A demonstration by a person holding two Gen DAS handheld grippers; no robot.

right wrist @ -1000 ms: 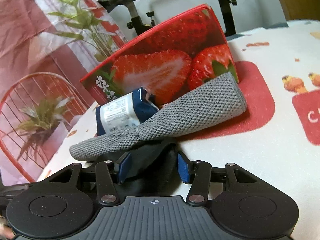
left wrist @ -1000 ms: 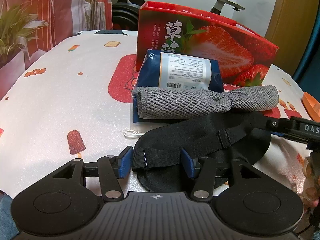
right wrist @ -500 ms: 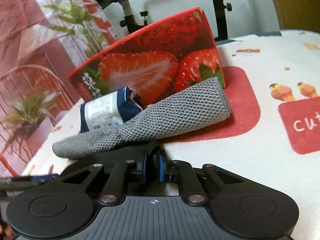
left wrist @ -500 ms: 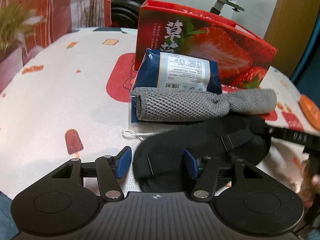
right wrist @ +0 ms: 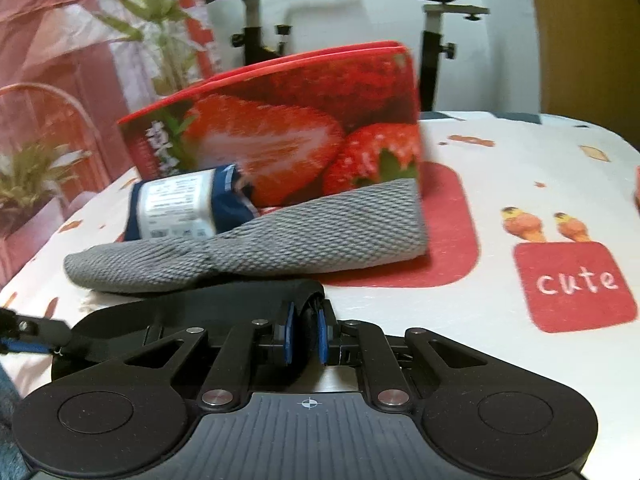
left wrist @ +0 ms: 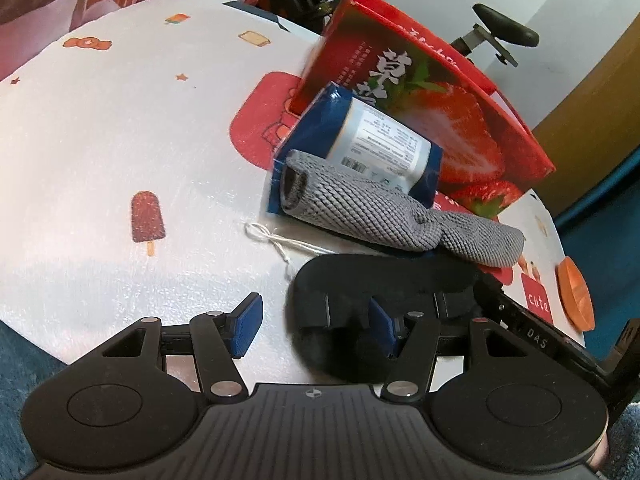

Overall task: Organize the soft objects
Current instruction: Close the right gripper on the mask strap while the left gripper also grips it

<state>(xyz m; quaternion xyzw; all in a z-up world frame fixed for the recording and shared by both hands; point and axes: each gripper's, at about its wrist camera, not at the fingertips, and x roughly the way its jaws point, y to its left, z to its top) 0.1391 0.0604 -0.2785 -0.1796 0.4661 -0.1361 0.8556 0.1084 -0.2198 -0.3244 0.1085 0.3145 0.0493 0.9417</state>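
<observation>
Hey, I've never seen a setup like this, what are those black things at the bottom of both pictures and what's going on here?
They are handheld two-finger grippers, one in each of a person's hands, and each picture comes from a camera looking along one gripper's fingers. The left gripper is open, one finger against a black eye mask. The right gripper is shut on that mask's other end. Behind lie a rolled grey cloth, a blue packet and a red strawberry box, all on a cartoon-print tablecloth.

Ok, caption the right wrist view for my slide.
Right gripper pinches black eye mask before grey towel and strawberry box.
</observation>
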